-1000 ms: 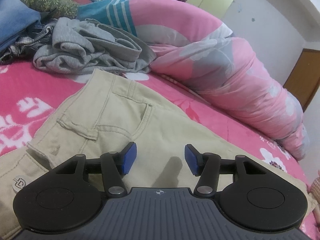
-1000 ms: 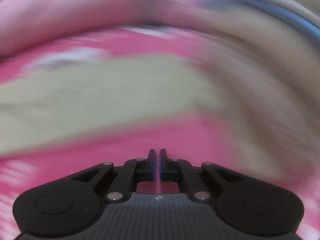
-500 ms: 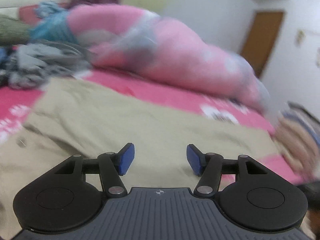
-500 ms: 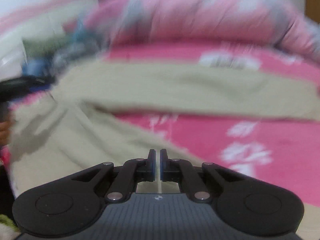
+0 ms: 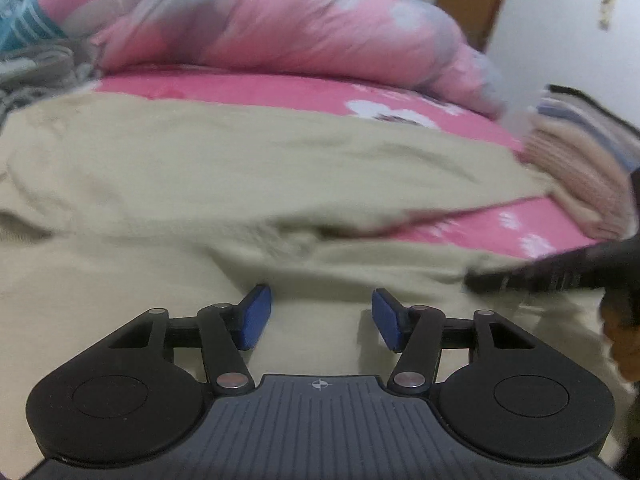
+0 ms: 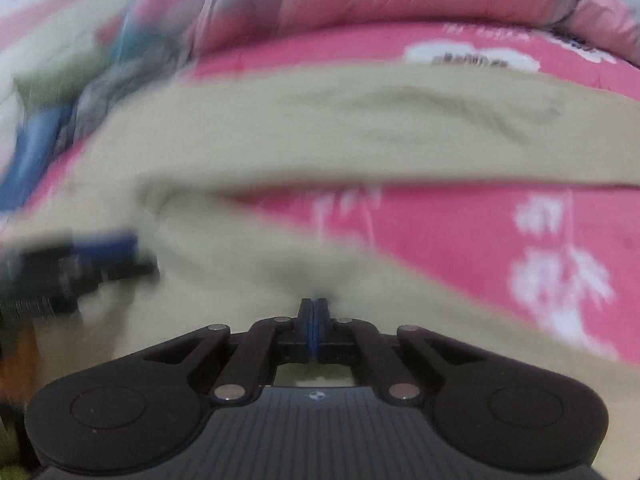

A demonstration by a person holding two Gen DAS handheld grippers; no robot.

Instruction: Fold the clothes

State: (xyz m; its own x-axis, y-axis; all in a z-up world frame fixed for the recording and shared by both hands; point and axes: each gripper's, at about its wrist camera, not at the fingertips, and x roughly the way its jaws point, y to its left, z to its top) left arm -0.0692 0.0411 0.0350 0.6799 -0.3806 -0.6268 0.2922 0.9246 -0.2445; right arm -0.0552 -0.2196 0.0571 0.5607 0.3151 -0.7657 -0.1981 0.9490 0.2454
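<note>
Left hand-held gripper [image 5: 318, 318]: jaws apart, empty, over beige trousers [image 5: 240, 168] | right hand-held gripper [image 6: 314, 314]: jaws closed, trouser fabric apparently pinched | surface: pink bed [image 6: 460, 232]

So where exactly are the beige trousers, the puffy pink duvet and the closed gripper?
beige trousers [image 5: 248, 160]: left wrist view, flat cloth of the far leg.
pink duvet [image 5: 304, 28]: left wrist view, middle of its bulge.
right gripper [image 6: 314, 310]: right wrist view, its closed tips.
</note>
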